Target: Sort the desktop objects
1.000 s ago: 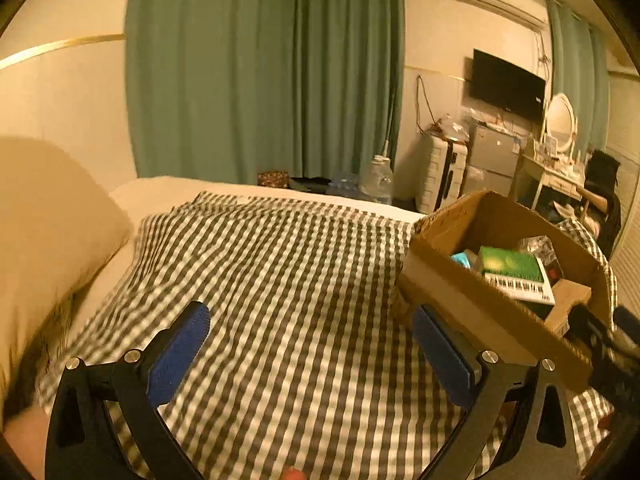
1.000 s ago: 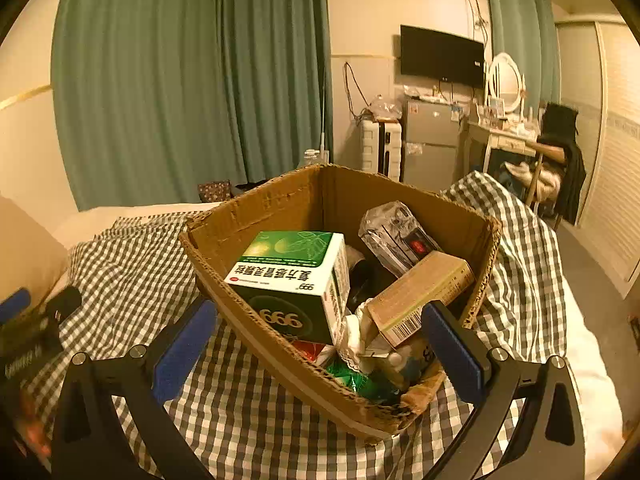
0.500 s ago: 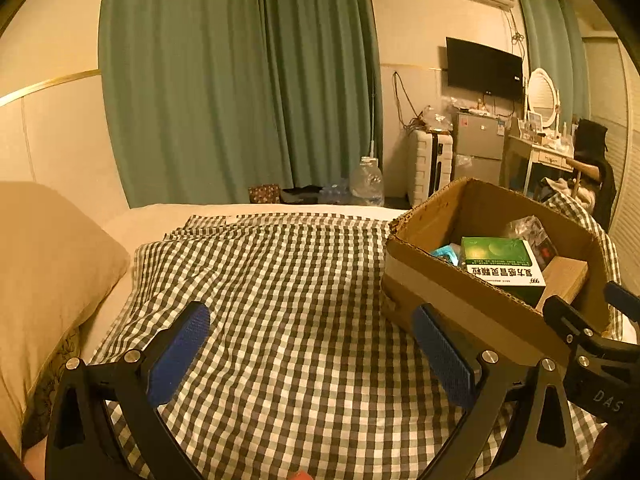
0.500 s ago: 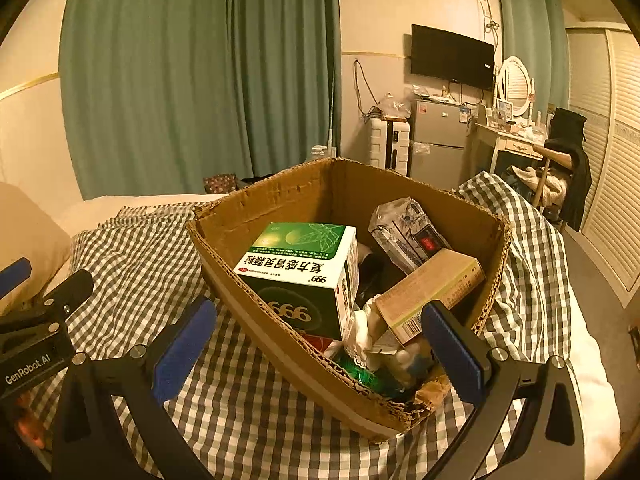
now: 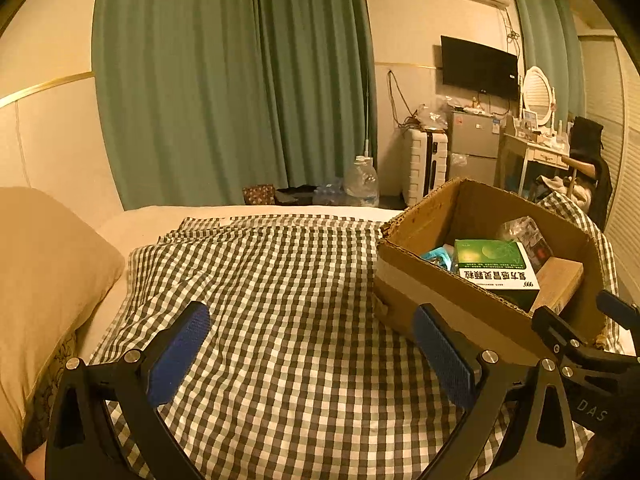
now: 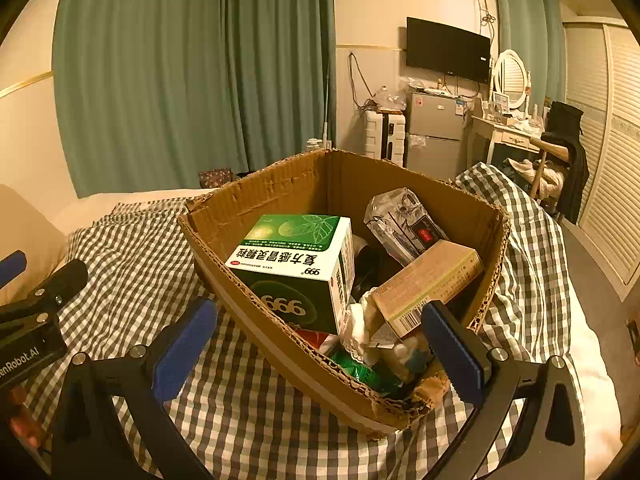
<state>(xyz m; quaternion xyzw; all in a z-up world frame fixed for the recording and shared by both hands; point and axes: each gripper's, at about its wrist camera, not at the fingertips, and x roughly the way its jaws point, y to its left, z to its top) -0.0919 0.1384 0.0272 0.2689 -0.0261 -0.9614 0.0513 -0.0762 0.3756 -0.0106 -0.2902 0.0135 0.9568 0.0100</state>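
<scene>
meanwhile, over the last second both cameras have levelled out and steadied: the left view, tilted and blurred a second ago, now sits upright and sharp, while nothing in the box has shifted and neither tool has taken anything up. that reads as settling in front of the load rather than progress on it; the scene would suit either objects waiting to be lifted out and sorted or objects already gathered into the box, and the pictures do not settle which.

at far left, the left hand-held gripper (image 5: 310, 354) hovers over the checked bedspread (image 5: 280, 280) with its blue pads spread wide and nothing between them. the cardboard box (image 5: 420, 280) stands on the bed at its 2 o'clock, near the right pad but not between the pads.

further right, the right hand-held gripper (image 6: 320, 338) is likewise spread wide and empty, facing the box's near corner at 12 o'clock, the rim just beyond its pads. inside, the green medicine carton (image 6: 296, 248) sits at 11 o'clock, a clear plastic pack (image 6: 404, 220) at 1 o'clock against the far wall, and a tan carton (image 6: 428, 280) at 2 o'clock, leaning by the right pad. smaller items lie jumbled beneath, too crowded to name.
</scene>
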